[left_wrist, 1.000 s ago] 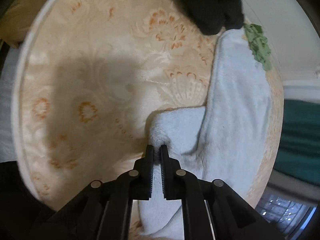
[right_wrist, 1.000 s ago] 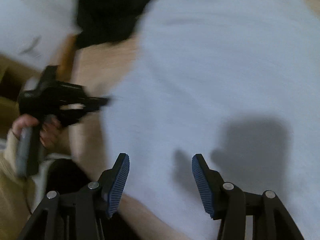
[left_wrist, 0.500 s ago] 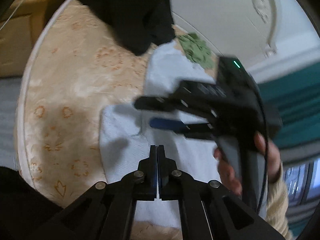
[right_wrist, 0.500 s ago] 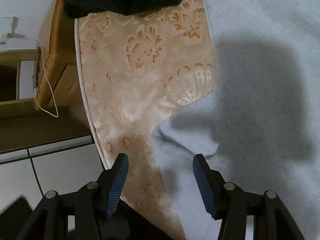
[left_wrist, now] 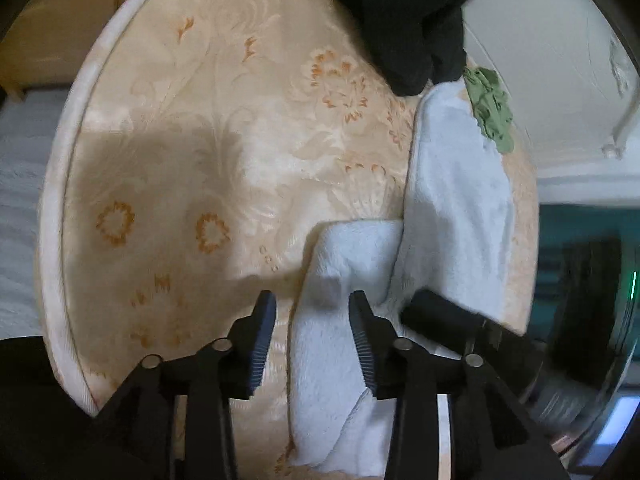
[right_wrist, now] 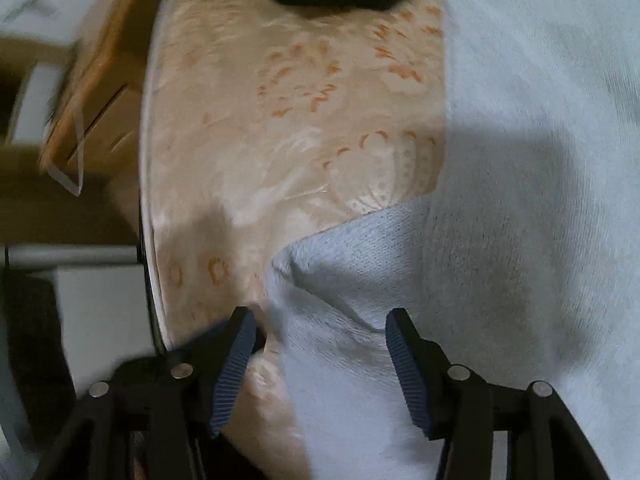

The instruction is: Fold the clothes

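A cream floral-patterned mattress [left_wrist: 224, 152] carries a pale blue fleecy garment [left_wrist: 452, 208] along its right side, one flap [left_wrist: 352, 256] turned outward, beside a black garment [left_wrist: 404, 12] and green cloth [left_wrist: 490, 110]. Left gripper [left_wrist: 312, 312] and right gripper [right_wrist: 320, 340] both stand with fingers apart, holding nothing. The fleece looks soft, light and limp (likely to sag), so the flap's corner seems the best hold.

Cream floral mattress [left_wrist: 208, 128], wooden bedside cabinet [right_wrist: 100, 92], white wall [left_wrist: 540, 20]

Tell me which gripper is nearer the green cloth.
Hard to call. Both the left gripper and right gripper sit at the white garment's near end; the green cloth lies at its far end.
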Motion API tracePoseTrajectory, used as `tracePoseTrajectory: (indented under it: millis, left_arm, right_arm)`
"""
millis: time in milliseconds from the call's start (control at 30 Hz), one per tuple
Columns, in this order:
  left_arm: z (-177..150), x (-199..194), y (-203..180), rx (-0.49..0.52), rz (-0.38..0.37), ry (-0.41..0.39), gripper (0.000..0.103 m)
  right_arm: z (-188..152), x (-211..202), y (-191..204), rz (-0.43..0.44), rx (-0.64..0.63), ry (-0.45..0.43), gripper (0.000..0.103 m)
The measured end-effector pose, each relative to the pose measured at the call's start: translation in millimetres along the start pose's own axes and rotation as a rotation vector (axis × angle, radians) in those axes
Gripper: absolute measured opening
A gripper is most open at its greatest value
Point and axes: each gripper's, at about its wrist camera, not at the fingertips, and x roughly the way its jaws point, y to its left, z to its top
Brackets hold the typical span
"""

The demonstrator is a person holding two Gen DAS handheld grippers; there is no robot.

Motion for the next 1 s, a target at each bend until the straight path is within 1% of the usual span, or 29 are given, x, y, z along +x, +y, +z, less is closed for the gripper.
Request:
tracePoseTrajectory:
  millis: [67, 100, 167, 267, 300, 333, 367, 400, 433, 467, 533, 600, 667, 800, 900, 1000]
  left_arm:
    - [9.4, -2.0, 12.8, -0.04, -0.01, 0.034, 0.041]
    - [14.7, -2.7, 17.7, -0.047, -0.003, 0.058, 0.041]
    - [23.3, -5.6, 21.2, -0.046, 0.003, 0.073, 0.041]
    - [30.6, -7.0, 9.1, 0.012, 0.049, 0.07, 0.041]
    - [32.8, -4.9, 2.2, 0.034, 0.054, 0.084, 0.042]
    - [34.4, -0.4, -2.7, 0.046, 0.058, 0.104, 0.043]
    - [36.3, 5.0, -8.6, 0.058, 0.067, 0.134, 0.043]
    - [37.3, 10.0, -14.2, 0.071, 0.077, 0.164, 0.043]
    - [37.2, 16.8, -22.3, 0.088, 0.077, 0.198, 0.044]
    - [37.0, 23.8, -30.6, 0.105, 0.078, 0.232, 0.046]
    - [34.4, 34.2, -47.8, 0.118, 0.046, 0.28, 0.055]
    - [31.7, 44.5, -64.9, 0.13, 0.013, 0.327, 0.056]
    - [28.8, 54.3, -78.9, 0.121, -0.01, 0.347, 0.058]
    - [20.8, 79.3, -104.2, 0.108, 0.01, 0.368, 0.058]
    - [15.3, 97.8, -116.5, 0.048, -0.013, 0.37, 0.058]
    - [10.6, 113.9, -128.8, -0.04, -0.07, 0.352, 0.058]
  right_arm:
    - [-8.2, 6.9, 5.4, -0.009, -0.079, -0.004, 0.06]
    - [-12.0, 11.6, 8.8, -0.016, -0.118, -0.002, 0.06]
    - [-19.7, 21.1, 15.4, -0.029, -0.196, 0.002, 0.063]
    - [-31.2, 35.3, 25.5, -0.048, -0.313, 0.008, 0.064]
    - [-35.0, 40.0, 28.8, -0.055, -0.352, 0.01, 0.064]
    - [-39.6, 44.5, 32.5, -0.081, -0.387, 0.006, 0.058]
    - [-44.1, 44.6, 34.2, -0.109, -0.412, -0.009, 0.024]
    - [-48.4, 41.8, 34.6, -0.128, -0.432, -0.029, 0.005]
    - [-53.0, 34.1, 30.5, -0.116, -0.423, -0.054, 0.006]
    - [-57.9, 22.7, 23.2, -0.083, -0.394, -0.083, 0.006]
    - [-67.4, 1.1, 6.7, -0.047, -0.325, -0.131, 0.006]
    - [-83.4, -25.5, -16.8, -0.027, -0.231, -0.196, 0.006]
    - [-100.9, -51.8, -41.8, -0.014, -0.134, -0.261, 0.006]
    - [-135.2, -89.7, -86.6, -0.058, 0.04, -0.36, 0.006]
    - [-160.4, -114.7, -118.1, -0.097, 0.159, -0.421, 0.006]
    - [-181.1, -124.7, -140.1, -0.138, 0.229, -0.43, 0.005]
